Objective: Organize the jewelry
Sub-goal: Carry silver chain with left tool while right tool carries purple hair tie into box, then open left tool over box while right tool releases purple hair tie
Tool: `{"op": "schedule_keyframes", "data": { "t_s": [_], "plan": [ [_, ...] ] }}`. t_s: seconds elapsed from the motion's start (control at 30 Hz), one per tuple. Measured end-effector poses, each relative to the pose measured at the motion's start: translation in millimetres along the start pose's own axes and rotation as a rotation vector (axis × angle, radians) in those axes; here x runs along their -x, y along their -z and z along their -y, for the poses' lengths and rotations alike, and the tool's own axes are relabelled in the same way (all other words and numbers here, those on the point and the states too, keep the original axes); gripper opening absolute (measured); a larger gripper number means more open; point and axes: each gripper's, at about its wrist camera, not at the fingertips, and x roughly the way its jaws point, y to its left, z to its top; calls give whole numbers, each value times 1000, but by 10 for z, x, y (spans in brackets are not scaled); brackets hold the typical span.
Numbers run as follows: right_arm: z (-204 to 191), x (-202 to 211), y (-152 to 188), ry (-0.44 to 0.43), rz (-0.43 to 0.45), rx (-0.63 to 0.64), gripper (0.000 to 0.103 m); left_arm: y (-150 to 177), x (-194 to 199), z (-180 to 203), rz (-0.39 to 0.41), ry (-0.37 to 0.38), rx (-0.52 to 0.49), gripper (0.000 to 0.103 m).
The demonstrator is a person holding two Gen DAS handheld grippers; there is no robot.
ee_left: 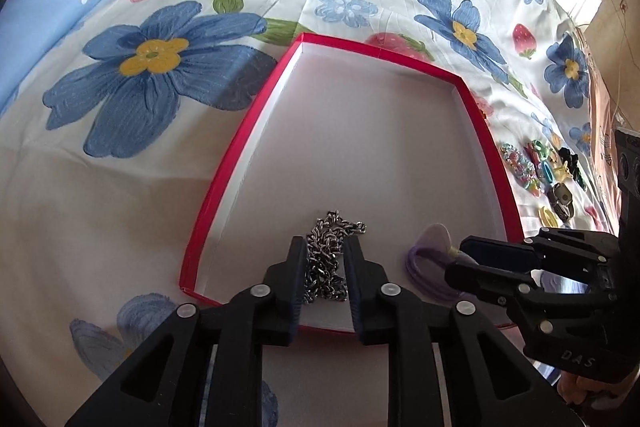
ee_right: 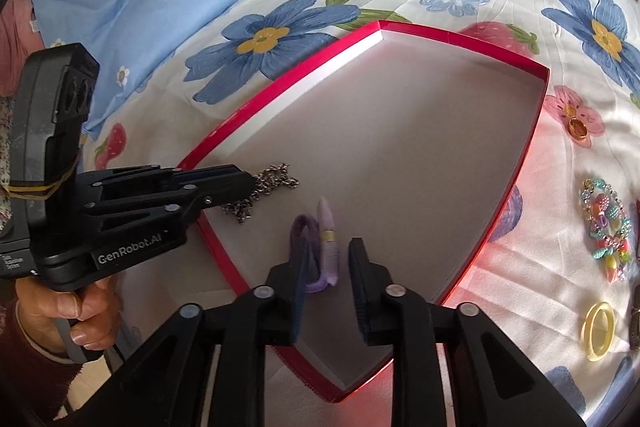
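Steel chain half-hidden between left tool fingers.

Black gripper ("GenRobot.AI" lettering)

My left gripper's black fingers cover the sides of the silver metal chain, so I can't tell grip from gap. The red-rimmed white cardboard tray loses its near edge behind them. The purple fabric hair tie is half hidden by 1 finger. The colourful trinket pile is too small to sort. The dark clip is cut off at the right edge.
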Motion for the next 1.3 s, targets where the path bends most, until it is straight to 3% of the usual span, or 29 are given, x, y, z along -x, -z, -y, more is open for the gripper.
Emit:
{"op": "schedule_keyframes", "data": {
  "t_s": [0.17, 0.27, 0.43, 0.77, 1.3],
  "plan": [
    [11, 87, 31, -5, 27, -16, 36, 11, 118, 30, 24, -11, 3, 29],
    [68, 199, 71, -10, 51, -42, 36, 7, 226, 50, 48, -14, 8, 39],
    [239, 490, 177, -30, 123, -108, 41, -1, 382, 131, 79, -14, 5, 46],
    [816, 1016, 450, 46, 224, -270, 43, -43, 417, 455, 76, 24, -52, 49],
    [1676, 1467, 934, 189, 289, -468, 43, -247, 152, 1182, 31, 104, -200, 51]
  ]
}}
